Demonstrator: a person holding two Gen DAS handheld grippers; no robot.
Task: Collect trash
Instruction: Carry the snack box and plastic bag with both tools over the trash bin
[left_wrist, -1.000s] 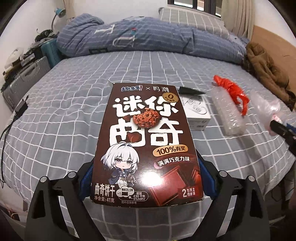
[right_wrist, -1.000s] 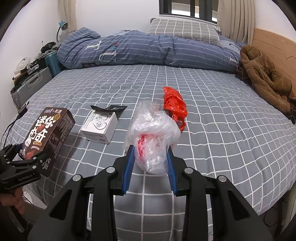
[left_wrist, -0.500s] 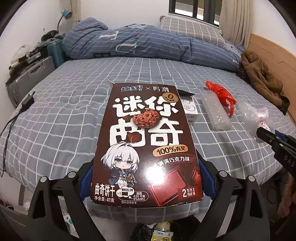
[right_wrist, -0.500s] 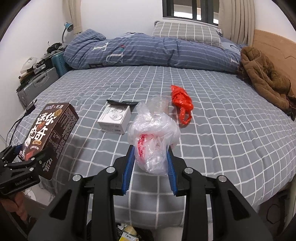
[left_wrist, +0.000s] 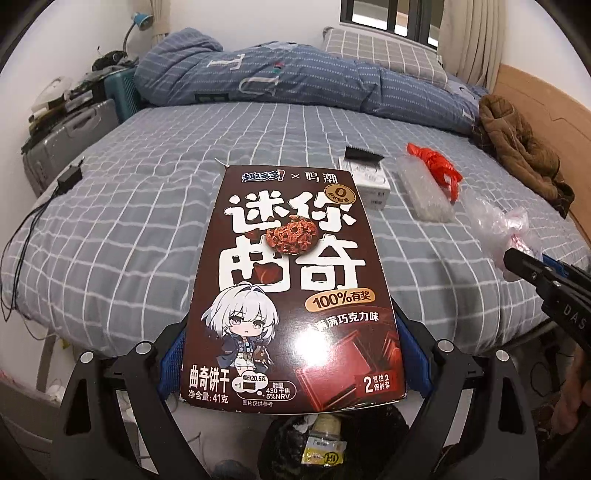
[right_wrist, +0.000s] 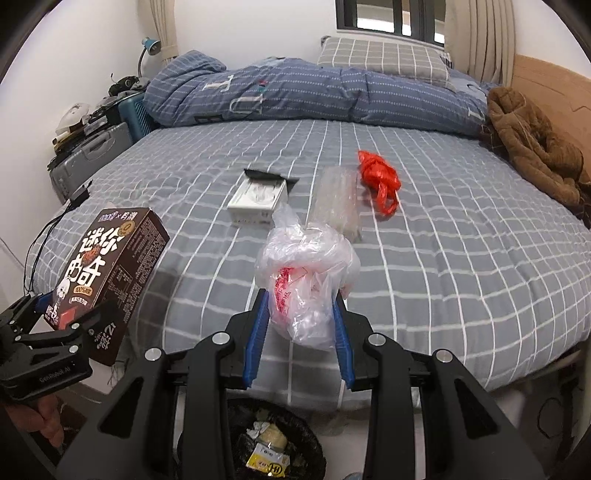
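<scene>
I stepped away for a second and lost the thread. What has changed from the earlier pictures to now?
Both tools have pulled back from the bed until a trash bin shows beneath them. Nothing was picked up or let go: the left tool still clamps the cookie box, the right tool the clear plastic bag. The white box, clear wrapper and red bag lie unmoved.

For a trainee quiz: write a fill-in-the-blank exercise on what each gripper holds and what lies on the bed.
1. The left gripper holds a brown ____ box.
2. The right gripper holds a crumpled clear plastic ____.
3. The red bag lies on the ____.

Missing words: cookie; bag; bed
</scene>
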